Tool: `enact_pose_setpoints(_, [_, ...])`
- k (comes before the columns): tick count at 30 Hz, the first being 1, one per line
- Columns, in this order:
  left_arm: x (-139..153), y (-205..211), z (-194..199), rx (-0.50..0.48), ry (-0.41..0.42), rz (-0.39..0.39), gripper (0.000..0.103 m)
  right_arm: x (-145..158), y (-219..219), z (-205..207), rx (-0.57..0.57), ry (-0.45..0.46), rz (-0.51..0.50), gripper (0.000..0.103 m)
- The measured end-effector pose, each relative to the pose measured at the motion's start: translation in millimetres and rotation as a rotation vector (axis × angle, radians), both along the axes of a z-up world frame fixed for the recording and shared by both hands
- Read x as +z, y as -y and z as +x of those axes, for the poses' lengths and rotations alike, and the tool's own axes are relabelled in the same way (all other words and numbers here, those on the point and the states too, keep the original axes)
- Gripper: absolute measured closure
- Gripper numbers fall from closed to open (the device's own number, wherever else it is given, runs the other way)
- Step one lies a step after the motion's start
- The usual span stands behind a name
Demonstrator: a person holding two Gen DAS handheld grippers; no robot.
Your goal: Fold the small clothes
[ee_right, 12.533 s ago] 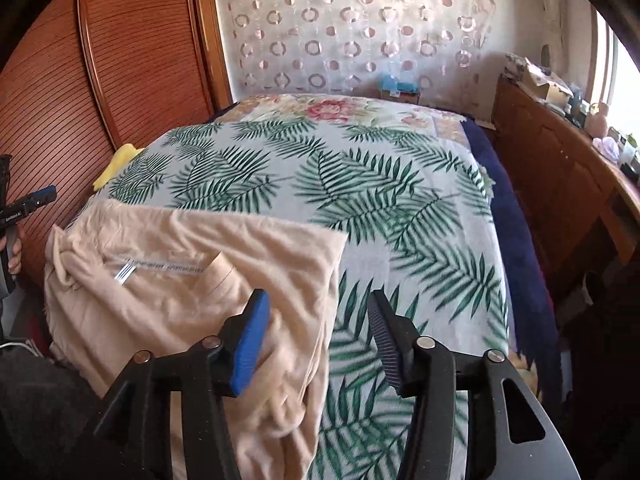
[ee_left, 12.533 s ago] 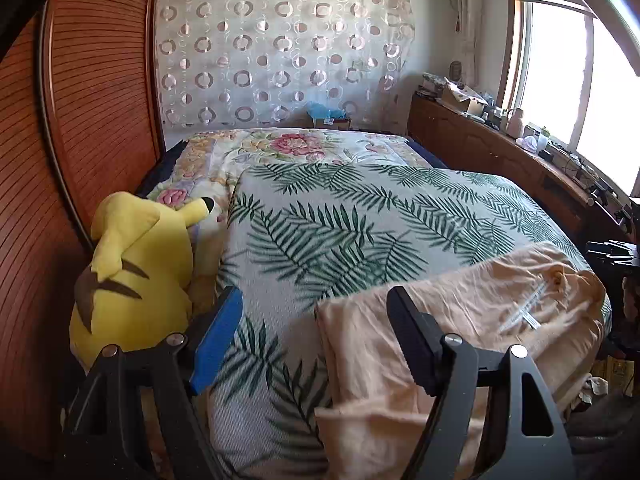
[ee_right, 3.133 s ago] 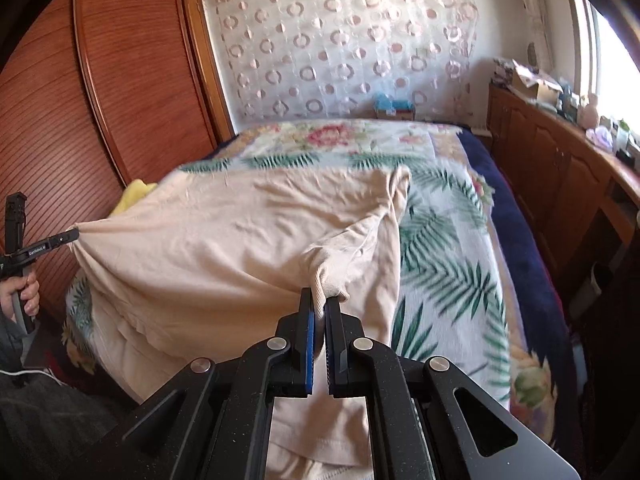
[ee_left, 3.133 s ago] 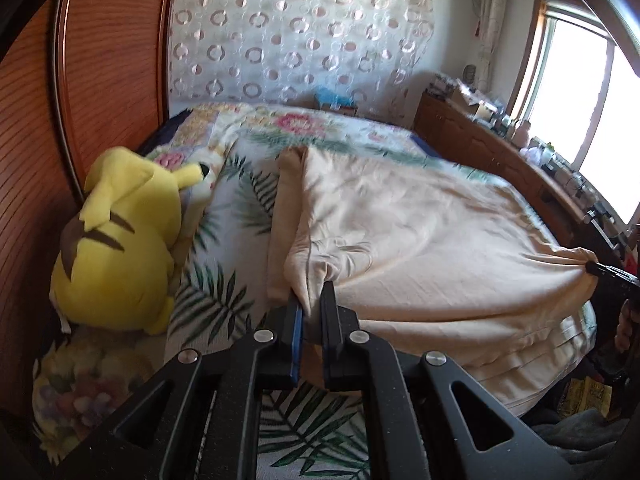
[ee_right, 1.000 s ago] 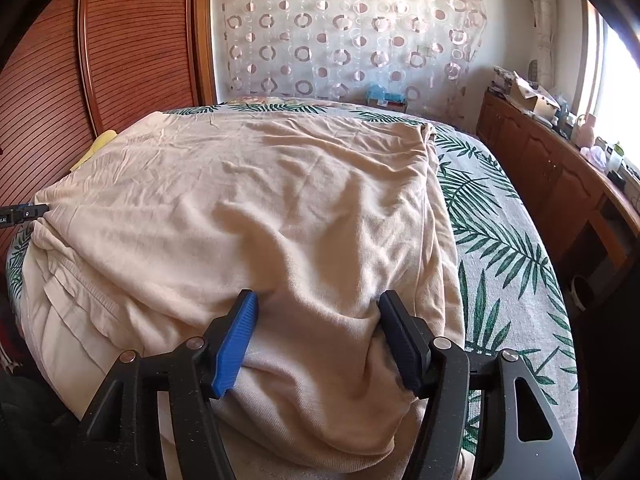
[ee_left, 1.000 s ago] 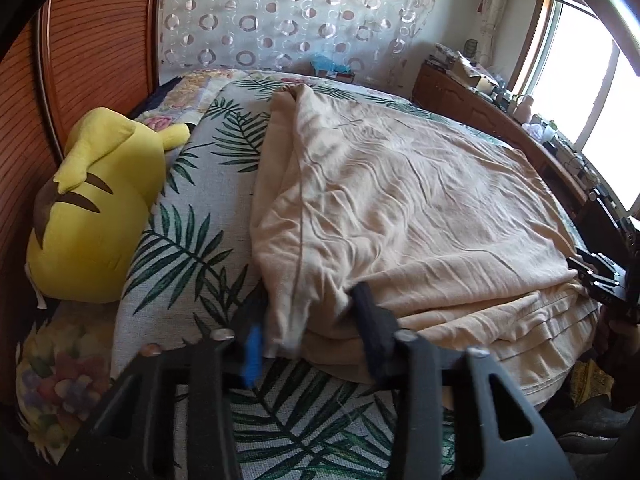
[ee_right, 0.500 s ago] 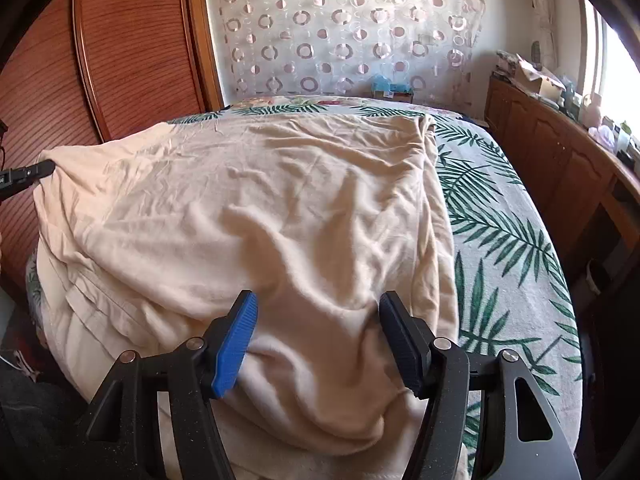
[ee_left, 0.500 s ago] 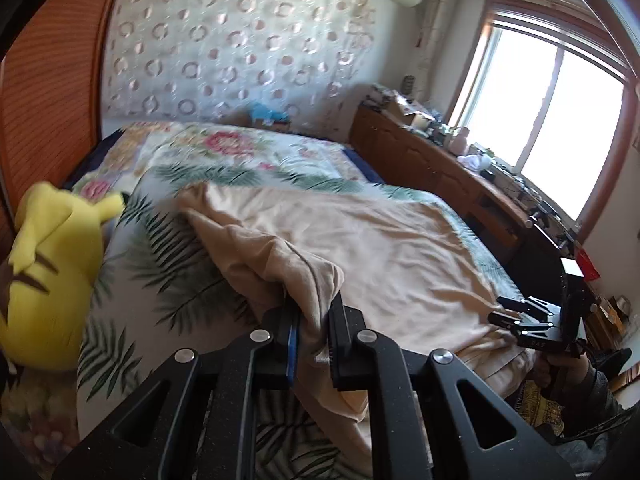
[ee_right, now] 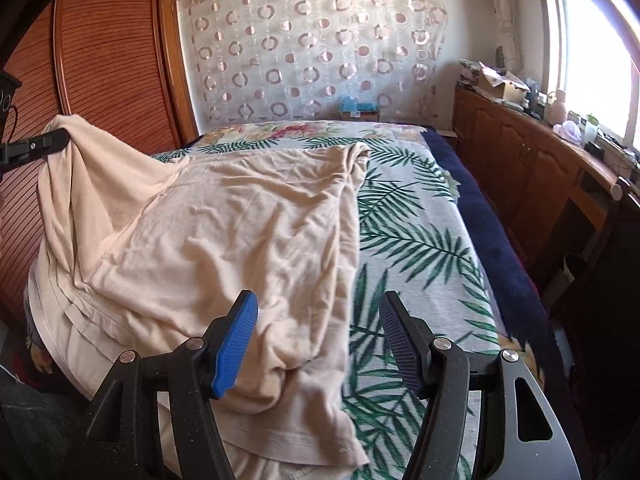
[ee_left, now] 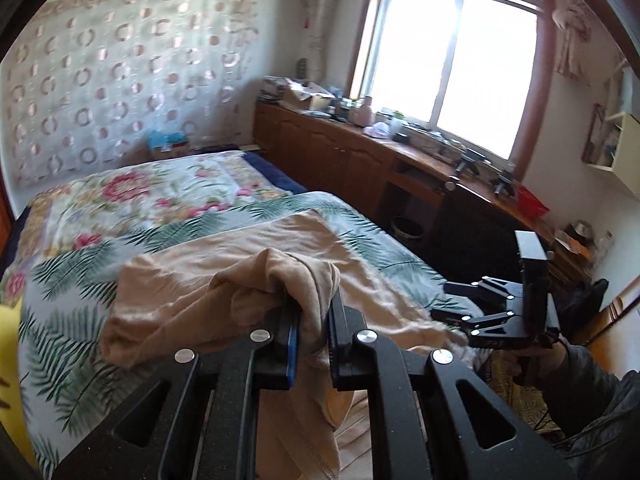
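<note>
Pinching peach garment (ee_left: 308, 280), left hand-held gripper (ee_left: 312, 336); right hand-held gripper (ee_right: 318, 340) apparently empty.

The right gripper (ee_right: 316, 336) hovers, jaws wide apart, over the beige garment (ee_right: 240, 232) on the bed (ee_right: 420, 248).

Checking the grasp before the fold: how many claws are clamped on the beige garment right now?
1. The left claw is shut on a bunched edge of the beige garment, lifting it. The right claw hangs open above the garment's near end, gripping nothing.
</note>
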State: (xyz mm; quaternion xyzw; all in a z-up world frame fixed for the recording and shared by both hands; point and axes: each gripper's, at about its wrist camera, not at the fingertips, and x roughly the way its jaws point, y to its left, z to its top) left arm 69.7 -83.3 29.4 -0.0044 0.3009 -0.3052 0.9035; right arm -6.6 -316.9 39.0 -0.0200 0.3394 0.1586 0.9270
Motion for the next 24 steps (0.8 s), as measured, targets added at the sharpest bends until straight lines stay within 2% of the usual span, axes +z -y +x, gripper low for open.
enact_pose_setpoints(7, [20.1, 41.9, -5.6, -0.115, 0.029, 0.032, 0.091, 4.1, 10.8, -8.5, -0.025, 0.020, 0.011, 0.038])
enact_pose_setpoints(11, [20.4, 57.8, -4.7, -0.128, 0.027, 0.073, 0.089, 1.9, 13.5, -12.6, -0.026, 0.019, 0.021, 0.038])
enact_pose_setpoints(12, [17.6, 60.7, -1.8, -0.129, 0.010, 0.086, 0.087, 0.7, 14.7, -12.6, -0.026, 0.018, 0.023, 0.038])
enact_pose_setpoints(13, [15.3, 60.1, -0.7, -0.126, 0.006, 0.092, 0.078, -0.4, 14.0, -13.2, -0.026, 0.016, 0.024, 0.038])
enact_pose_setpoints(14, [14.3, 59.9, -0.1, -0.121, 0.012, 0.093, 0.062, -1.3, 13.4, -14.3, -0.026, 0.013, 0.025, 0.038])
enact_pose_setpoints(17, [12.5, 51.9, -1.5, -0.091, 0.033, 0.098, 0.045, -1.8, 15.9, -13.4, -0.023, 0.008, 0.024, 0.038])
enact_pose_setpoints(19, [11.0, 48.9, 0.0, -0.054, 0.045, 0.100, 0.040, 0.3, 16.7, -11.4, -0.022, 0.007, 0.022, 0.038])
enact_pose_setpoints(24, [1.2, 21.8, 4.2, 0.041, 0.032, 0.087, 0.039, 5.3, 14.4, -6.2, -0.009, 0.016, 0.021, 0.038])
